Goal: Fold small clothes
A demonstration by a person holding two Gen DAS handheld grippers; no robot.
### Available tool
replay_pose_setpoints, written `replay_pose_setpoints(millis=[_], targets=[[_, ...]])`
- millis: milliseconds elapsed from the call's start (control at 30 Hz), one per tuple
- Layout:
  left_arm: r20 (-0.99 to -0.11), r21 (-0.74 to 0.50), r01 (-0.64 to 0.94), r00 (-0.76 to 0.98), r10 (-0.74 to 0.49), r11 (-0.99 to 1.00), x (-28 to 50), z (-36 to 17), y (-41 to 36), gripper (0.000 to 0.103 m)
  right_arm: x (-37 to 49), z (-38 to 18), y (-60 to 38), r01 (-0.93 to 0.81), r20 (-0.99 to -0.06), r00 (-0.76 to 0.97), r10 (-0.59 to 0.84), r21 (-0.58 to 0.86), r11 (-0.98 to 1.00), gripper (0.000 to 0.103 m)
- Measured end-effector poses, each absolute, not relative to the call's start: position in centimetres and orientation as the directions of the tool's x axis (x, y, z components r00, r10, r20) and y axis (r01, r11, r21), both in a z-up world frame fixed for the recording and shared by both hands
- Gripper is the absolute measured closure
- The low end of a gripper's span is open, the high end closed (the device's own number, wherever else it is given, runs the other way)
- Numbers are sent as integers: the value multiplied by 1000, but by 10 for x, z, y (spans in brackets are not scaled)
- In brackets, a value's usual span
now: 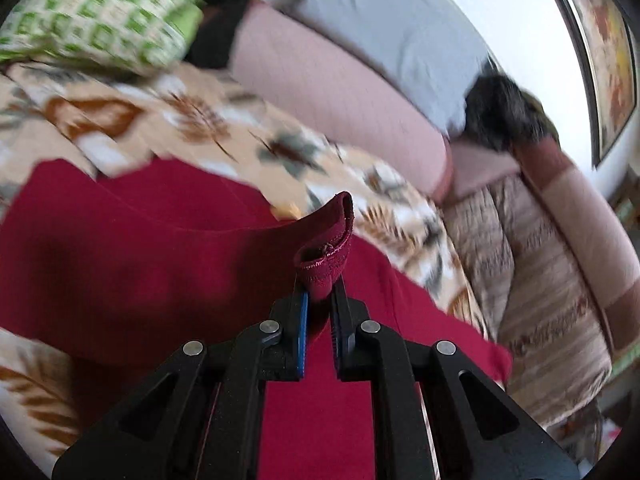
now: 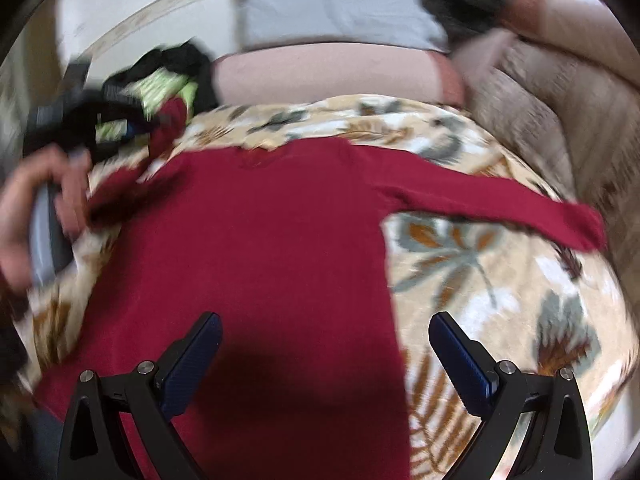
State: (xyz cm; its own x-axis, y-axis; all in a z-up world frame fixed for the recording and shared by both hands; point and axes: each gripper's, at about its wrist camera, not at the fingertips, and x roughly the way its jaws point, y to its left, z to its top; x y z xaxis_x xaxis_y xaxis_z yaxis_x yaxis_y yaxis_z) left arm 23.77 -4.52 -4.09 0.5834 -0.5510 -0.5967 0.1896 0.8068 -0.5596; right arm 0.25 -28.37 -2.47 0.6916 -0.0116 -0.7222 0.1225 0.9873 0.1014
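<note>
A dark red long-sleeved top (image 2: 272,240) lies spread on a leaf-patterned blanket (image 2: 480,272). Its right sleeve (image 2: 520,212) stretches out to the right. In the left wrist view my left gripper (image 1: 320,292) is shut on the red sleeve cuff (image 1: 328,256) and holds it lifted above the top's body (image 1: 140,264). In the right wrist view my right gripper (image 2: 324,344) is open and empty, hovering over the top's lower part. The left hand and its gripper (image 2: 48,216) show blurred at the left edge of that view.
A green-and-white patterned cloth (image 1: 100,12) and dark clothes (image 2: 160,68) lie at the blanket's far left. A pink cushion (image 1: 340,92), a grey pillow (image 1: 392,32) and a dark furry thing (image 1: 500,112) lie behind. A striped sofa cover (image 1: 540,272) is at the right.
</note>
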Motion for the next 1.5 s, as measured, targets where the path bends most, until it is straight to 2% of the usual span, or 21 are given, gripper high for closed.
replay_pose_setpoints(millis=[133,267,367,467,533,633,733,933,967,1033,1100,1167,1233,1333,1500], targets=[[-656,-546,219,489,-575,809,235,-73,-70,93,26,-5,-321,142,-707,707,21,171,975,0],[-698,-542,206,430,-573,815,229,-91,-67,68,73,9,-321,62,-710,691,131,239,969,0],[-695,-538,222,428,-578,813,209,-90,-53,62,117,-2,-300,-69,-703,641,306,345,936,0],[-710,-538,202,416,-569,819,189,-90,-31,61,162,-34,-281,-110,-701,555,449,473,874,7],[-723,-528,165,428,-543,833,174,-91,-16,61,187,-55,-277,-71,-714,514,475,517,853,20],[-744,-468,141,469,-475,872,150,-100,-1,61,204,-83,-291,40,-722,504,474,568,822,20],[-742,-448,112,507,-439,887,145,-101,0,61,205,-110,-312,141,-661,508,553,696,704,20],[-749,-416,95,529,-400,904,149,-105,-2,61,212,-115,-293,99,-623,470,625,741,664,20],[-746,-417,90,535,-397,904,148,-104,0,61,214,-116,-290,85,-606,461,648,757,648,22],[-741,-423,88,539,-400,902,149,-104,1,61,217,-120,-284,66,-569,436,698,793,605,44],[-740,-421,87,542,-397,903,148,-104,0,61,217,-126,-280,70,-559,419,715,805,589,52],[-742,-413,88,545,-391,906,149,-103,-1,61,220,-131,-280,99,-570,428,702,801,590,68],[-742,-408,88,548,-387,909,149,-102,-2,61,222,-128,-286,115,-585,447,677,788,605,96],[-743,-402,88,550,-381,911,148,-102,-3,61,228,-100,-289,56,-656,487,576,682,730,96],[-744,-397,83,553,-374,914,148,-102,-4,61,235,-58,-320,27,-674,583,453,574,819,97]])
